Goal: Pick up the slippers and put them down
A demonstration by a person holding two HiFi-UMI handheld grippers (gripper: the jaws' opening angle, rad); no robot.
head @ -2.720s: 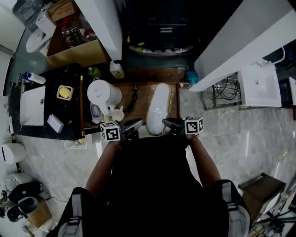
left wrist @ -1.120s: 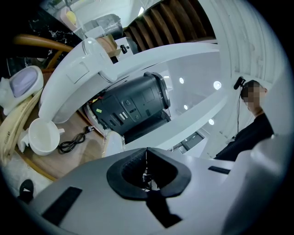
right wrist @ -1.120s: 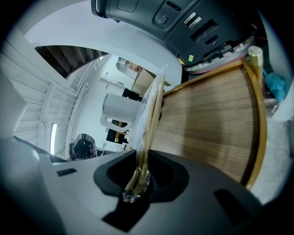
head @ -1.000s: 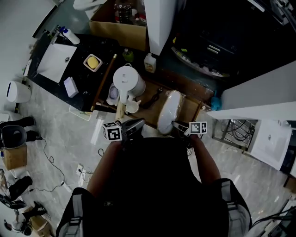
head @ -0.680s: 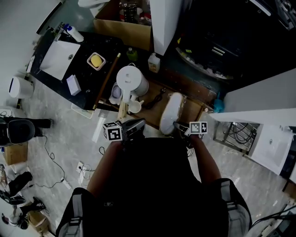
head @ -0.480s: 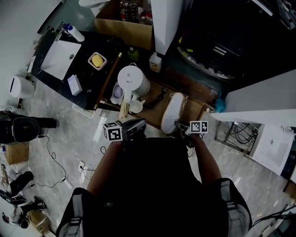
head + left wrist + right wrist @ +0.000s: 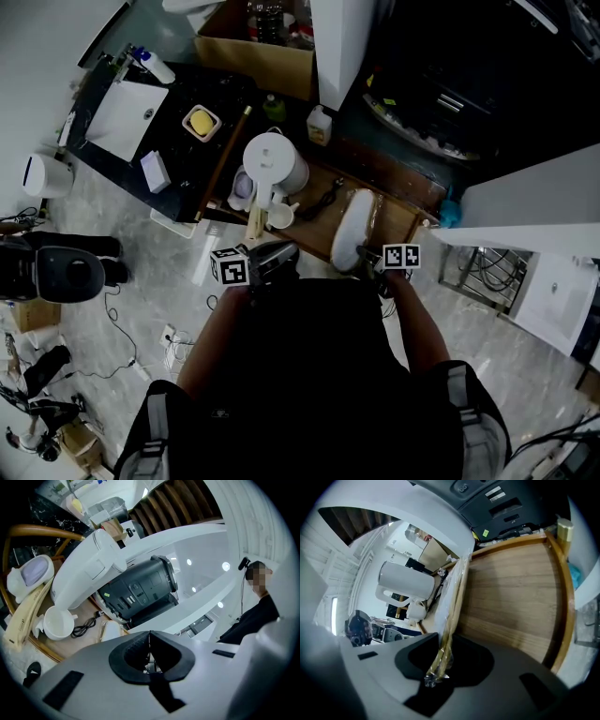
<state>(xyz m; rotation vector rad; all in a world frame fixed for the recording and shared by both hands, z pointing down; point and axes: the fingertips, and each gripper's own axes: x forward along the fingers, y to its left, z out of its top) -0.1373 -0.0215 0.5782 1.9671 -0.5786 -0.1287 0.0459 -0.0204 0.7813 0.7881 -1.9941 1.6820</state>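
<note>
marble floor (image 7: 141, 309), wood tray (image 7: 401, 219): right gripper (image 7: 440, 660) on the slippers (image 7: 352, 230)

marble all round, the tray low ahead. white kettle (image 7: 275, 164) stands upright at its left end. wrapped slippers lie on the tray beside it, near end caught between the right gripper's jaws, and those jaws are opening. left gripper (image 7: 150, 644) hovers level, jaws pressed together on nothing. small white cup (image 7: 278, 217) sits by the kettle.

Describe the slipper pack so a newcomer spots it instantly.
Find the brown wooden tray beside the black counter. Past the white kettle, on the tray's right half, lies the slipper pack. It is the only long, flat white oval wrapped in clear plastic.
</note>
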